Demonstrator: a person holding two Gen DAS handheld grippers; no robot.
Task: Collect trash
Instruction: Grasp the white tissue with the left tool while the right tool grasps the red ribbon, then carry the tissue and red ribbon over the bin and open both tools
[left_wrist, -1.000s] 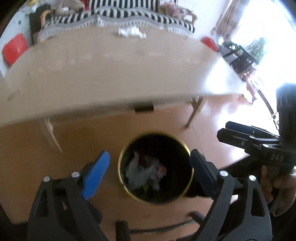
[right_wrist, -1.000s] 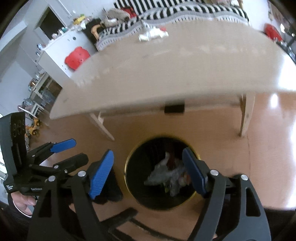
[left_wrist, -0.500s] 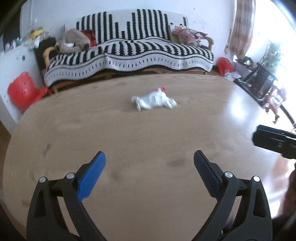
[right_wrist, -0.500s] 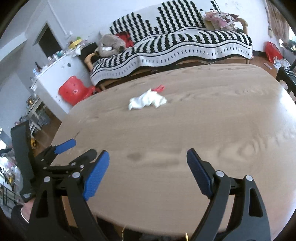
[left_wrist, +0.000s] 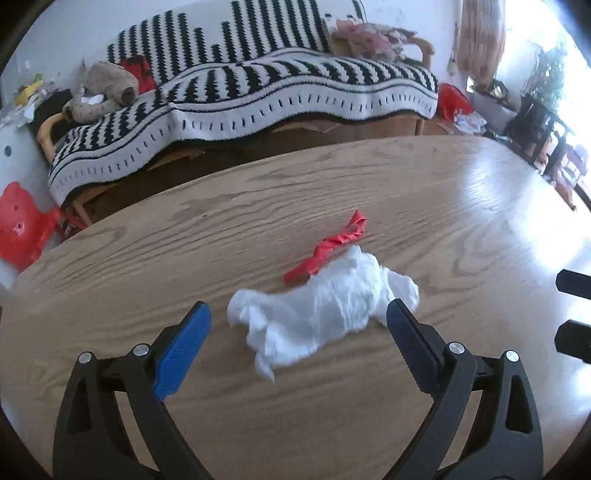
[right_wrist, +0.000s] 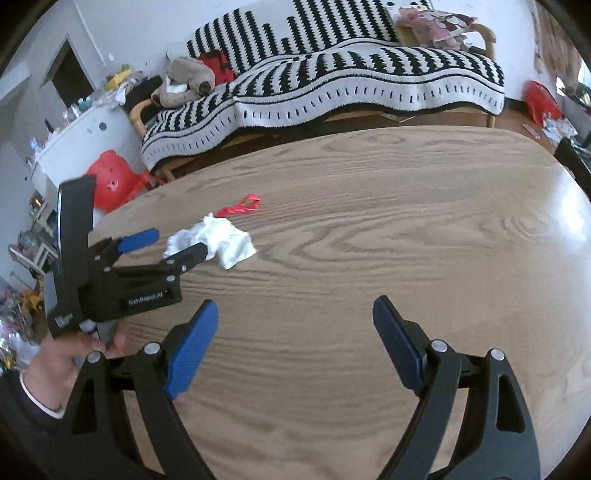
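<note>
A white tissue (left_wrist: 325, 314) lies on the worktop (left_wrist: 461, 229) between the left gripper's (left_wrist: 298, 345) spread fingers, not yet clamped. Next: close on it. The right gripper (right_wrist: 295, 347) hangs empty, fingers apart.

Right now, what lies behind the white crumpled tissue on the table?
A twisted red scrap lies just behind the white crumpled tissue on the wooden table; its near end runs under the tissue's edge, so that part is hidden.
</note>
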